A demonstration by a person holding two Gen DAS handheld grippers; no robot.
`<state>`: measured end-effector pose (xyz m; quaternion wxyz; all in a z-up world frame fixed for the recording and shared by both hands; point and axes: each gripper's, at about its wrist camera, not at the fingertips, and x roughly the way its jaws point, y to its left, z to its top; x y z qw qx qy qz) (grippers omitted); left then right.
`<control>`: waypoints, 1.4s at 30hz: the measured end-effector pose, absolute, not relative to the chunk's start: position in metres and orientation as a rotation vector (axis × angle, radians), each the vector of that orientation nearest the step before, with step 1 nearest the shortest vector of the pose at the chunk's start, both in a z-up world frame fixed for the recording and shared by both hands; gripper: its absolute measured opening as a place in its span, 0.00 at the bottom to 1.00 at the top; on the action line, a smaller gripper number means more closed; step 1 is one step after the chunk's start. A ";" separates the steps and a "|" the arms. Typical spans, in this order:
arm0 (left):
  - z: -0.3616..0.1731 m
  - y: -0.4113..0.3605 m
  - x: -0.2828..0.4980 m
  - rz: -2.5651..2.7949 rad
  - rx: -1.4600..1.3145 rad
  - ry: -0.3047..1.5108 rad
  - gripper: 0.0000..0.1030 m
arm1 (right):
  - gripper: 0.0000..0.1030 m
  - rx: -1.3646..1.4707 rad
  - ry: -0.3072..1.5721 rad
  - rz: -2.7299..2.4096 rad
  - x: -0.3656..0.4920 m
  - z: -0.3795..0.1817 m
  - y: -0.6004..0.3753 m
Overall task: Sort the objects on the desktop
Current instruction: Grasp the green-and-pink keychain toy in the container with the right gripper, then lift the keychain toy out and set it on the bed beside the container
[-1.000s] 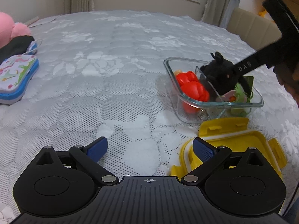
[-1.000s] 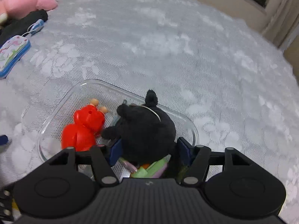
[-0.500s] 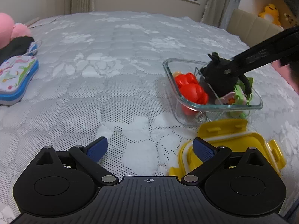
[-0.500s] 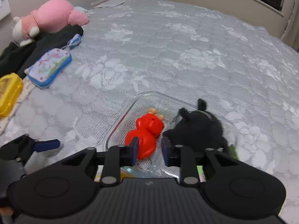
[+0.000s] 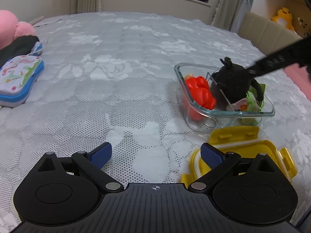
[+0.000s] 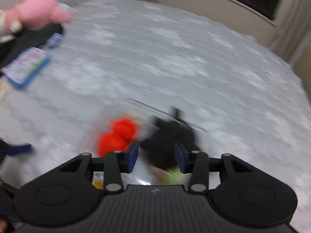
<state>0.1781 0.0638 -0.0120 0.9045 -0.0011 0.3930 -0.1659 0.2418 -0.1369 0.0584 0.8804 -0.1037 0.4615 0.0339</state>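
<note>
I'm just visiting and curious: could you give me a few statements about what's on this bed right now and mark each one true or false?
1. The black plush toy sits inside the glass container. True.
2. The red toy lies on the bedspread outside the container. False: it is in the container, beside the black plush.
3. The yellow lid is clipped onto the container. False: it lies on the bed next to it.
4. The left gripper holds nothing. True.
5. A blue-edged patterned pouch lies far left on the bed. True.
</note>
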 end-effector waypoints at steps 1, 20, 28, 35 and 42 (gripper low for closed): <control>-0.012 0.062 0.177 -0.347 0.000 0.811 0.97 | 0.43 -0.212 0.986 0.051 0.239 0.058 -0.145; -0.011 0.063 0.178 -0.340 -0.009 0.809 0.97 | 0.48 -0.093 1.066 -0.012 0.236 0.039 -0.165; -0.008 0.053 0.172 -0.379 0.016 0.797 0.97 | 0.38 0.016 1.117 0.016 0.234 0.048 -0.176; -0.009 0.048 0.169 -0.388 0.034 0.796 0.97 | 0.46 -0.009 1.178 -0.009 0.247 0.016 -0.165; -0.010 0.051 0.170 -0.379 0.026 0.799 0.97 | 0.35 -0.130 1.084 -0.023 0.244 0.012 -0.161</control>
